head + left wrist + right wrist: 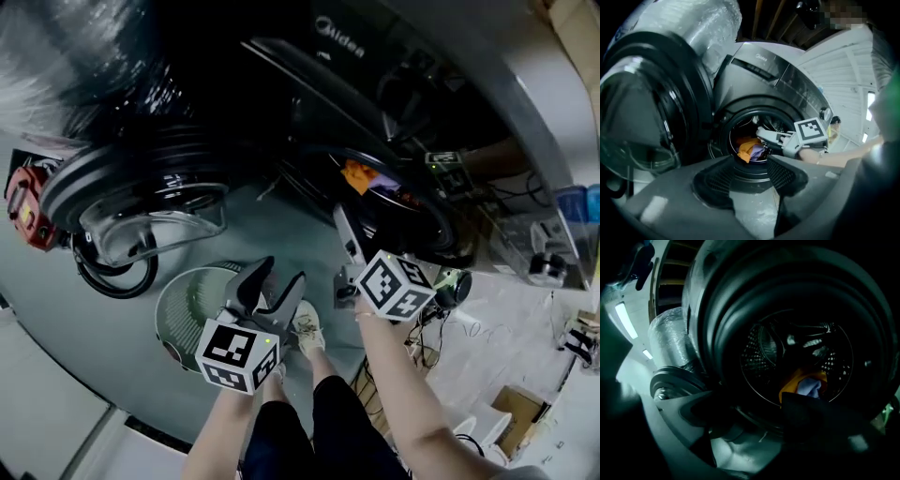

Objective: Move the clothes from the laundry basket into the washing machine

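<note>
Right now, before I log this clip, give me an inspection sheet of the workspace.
Surface: grey floor.
Job's things: washing machine, door open; orange and lilac clothes in drum; laundry basket on floor.
Clutter: cardboard box, red object.
Grippers: left gripper open, empty, near basket; right gripper open, empty, at drum mouth.
Cables: loose cables right of machine.
Surroundings: white panelled wall.

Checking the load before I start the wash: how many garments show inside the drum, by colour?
Orange garment: 1
Lavender garment: 1
Total: 2
</note>
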Action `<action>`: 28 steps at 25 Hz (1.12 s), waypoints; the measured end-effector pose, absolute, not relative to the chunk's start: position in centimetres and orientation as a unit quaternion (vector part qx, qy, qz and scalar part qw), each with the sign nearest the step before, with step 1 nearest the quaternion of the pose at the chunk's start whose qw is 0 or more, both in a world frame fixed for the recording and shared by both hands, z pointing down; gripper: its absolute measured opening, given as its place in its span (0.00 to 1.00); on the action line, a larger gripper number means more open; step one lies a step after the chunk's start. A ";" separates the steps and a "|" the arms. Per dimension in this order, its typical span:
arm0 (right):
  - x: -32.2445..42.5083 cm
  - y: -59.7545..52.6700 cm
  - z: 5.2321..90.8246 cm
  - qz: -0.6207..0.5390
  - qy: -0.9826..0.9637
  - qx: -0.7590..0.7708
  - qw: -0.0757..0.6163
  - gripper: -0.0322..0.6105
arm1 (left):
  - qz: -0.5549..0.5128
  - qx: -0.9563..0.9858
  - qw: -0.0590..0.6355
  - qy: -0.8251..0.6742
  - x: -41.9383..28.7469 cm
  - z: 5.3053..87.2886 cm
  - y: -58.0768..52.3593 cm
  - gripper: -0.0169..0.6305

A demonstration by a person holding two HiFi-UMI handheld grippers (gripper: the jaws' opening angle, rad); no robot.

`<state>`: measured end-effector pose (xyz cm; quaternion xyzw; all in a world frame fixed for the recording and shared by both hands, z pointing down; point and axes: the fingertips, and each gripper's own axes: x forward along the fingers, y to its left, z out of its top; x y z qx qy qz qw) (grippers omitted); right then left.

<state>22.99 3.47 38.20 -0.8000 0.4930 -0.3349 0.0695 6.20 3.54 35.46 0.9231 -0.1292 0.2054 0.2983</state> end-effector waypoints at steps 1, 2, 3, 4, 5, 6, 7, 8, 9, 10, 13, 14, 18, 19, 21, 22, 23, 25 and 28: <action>21.8 3.8 36.8 -0.338 0.506 -0.791 0.064 0.74 | 0.205 0.924 0.296 -0.131 5.8 34.2 3.5 0.34; 20.7 4.3 35.4 -0.339 0.519 -0.782 0.059 0.71 | 0.205 0.924 0.295 -0.132 5.4 32.9 3.6 0.34; 19.6 4.8 33.7 -0.338 0.532 -0.774 0.055 0.66 | 0.204 0.925 0.294 -0.133 4.9 31.6 3.8 0.34; 18.5 5.2 31.9 -0.334 0.546 -0.767 0.053 0.61 | 0.202 0.926 0.291 -0.133 4.6 30.2 4.0 0.34; 17.4 5.3 29.9 -0.328 0.560 -0.758 0.055 0.56 | 0.198 0.928 0.285 -0.134 4.3 28.8 3.9 0.34; 16.6 5.1 27.8 -0.322 0.576 -0.749 0.060 0.52 | 0.192 0.932 0.278 -0.136 4.3 27.4 3.7 0.34; 15.9 4.9 25.9 -0.315 0.590 -0.741 0.063 0.47 | 0.185 0.935 0.270 -0.135 4.3 25.9 3.4 0.34; 15.2 4.9 24.0 -0.310 0.602 -0.733 0.064 0.42 | 0.178 0.938 0.265 -0.133 4.4 24.3 3.4 0.34; 14.5 5.2 22.2 -0.306 0.612 -0.727 0.062 0.38 | 0.173 0.940 0.262 -0.129 4.3 22.7 3.6 0.34; 13.8 5.7 20.5 -0.303 0.619 -0.722 0.059 0.33 | 0.169 0.942 0.260 -0.125 4.2 21.0 3.9 0.34; 12.3 6.9 15.8 -0.294 0.635 -0.712 0.047 0.10 | 0.154 0.950 0.245 -0.113 3.8 16.1 4.9 0.29; 11.9 7.2 14.3 -0.291 0.644 -0.706 0.042 0.09 | 0.148 0.954 0.238 -0.110 3.8 14.5 5.1 0.27; 10.5 7.7 8.9 -0.270 0.683 -0.677 0.033 0.09 | 0.124 0.965 0.207 -0.104 3.8 9.1 5.2 0.11; 10.3 7.9 7.7 -0.264 0.690 -0.673 0.031 0.09 | 0.121 0.967 0.201 -0.102 3.7 8.1 5.3 0.06; 9.9 8.4 5.3 -0.253 0.701 -0.666 0.026 0.09 | 0.118 0.970 0.192 -0.095 3.6 6.2 5.6 0.03; 9.6 8.7 4.2 -0.247 0.706 -0.663 0.025 0.09 | 0.118 0.971 0.188 -0.092 3.5 5.2 5.9 0.03; 9.3 9.1 3.1 -0.240 0.710 -0.661 0.026 0.09 | 0.117 0.972 0.185 -0.091 3.4 4.4 6.2 0.03; 8.5 9.8 1.2 -0.224 0.718 -0.658 0.028 0.09 | 0.122 0.972 0.180 -0.091 2.9 3.0 6.8 0.03; 7.7 10.7 -1.0 -0.207 0.722 -0.660 0.027 0.09 | 0.134 0.972 0.164 -0.098 2.4 1.5 7.7 0.03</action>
